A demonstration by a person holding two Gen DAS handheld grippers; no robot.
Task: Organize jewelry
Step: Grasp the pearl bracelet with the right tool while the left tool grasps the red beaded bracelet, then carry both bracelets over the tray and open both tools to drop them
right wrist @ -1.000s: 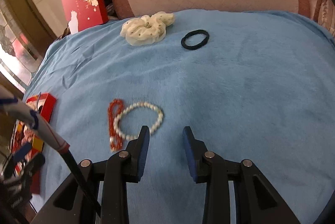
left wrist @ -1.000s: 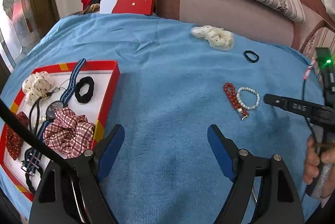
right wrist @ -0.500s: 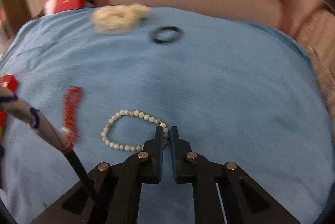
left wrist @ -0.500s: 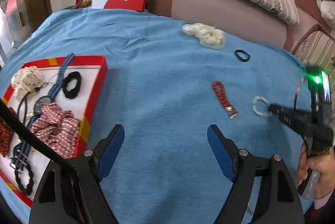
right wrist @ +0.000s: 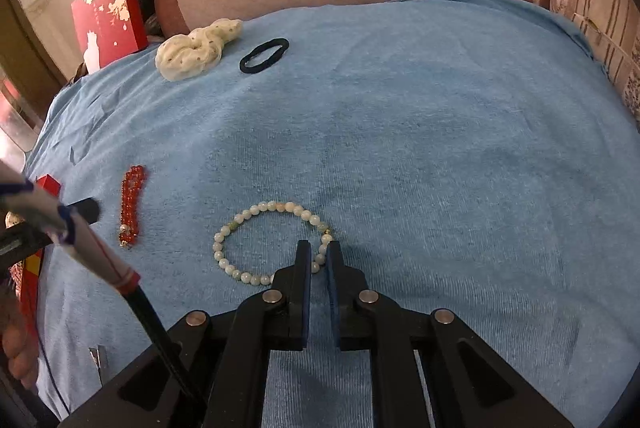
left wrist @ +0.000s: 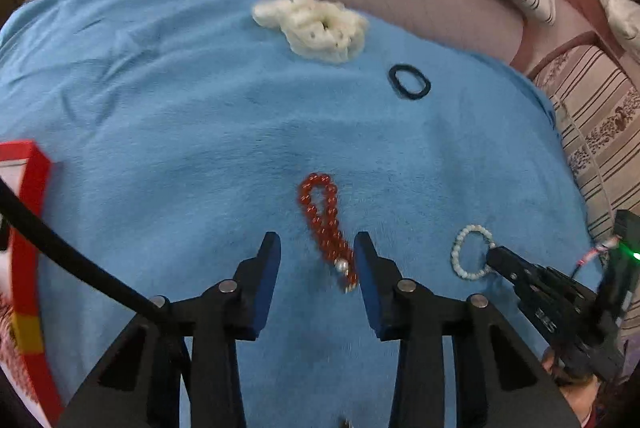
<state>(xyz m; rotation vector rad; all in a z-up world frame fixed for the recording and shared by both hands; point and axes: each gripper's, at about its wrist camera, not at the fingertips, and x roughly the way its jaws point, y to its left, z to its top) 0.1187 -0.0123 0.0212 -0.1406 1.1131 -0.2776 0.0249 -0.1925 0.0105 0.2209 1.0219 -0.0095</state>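
Pinching pearl bracelet — right gripper low, level

My left gripper low, fingers spread wide apart. My right gripper low, fingers pinched near-closed on bracelet strand. Bare hand at left edge.
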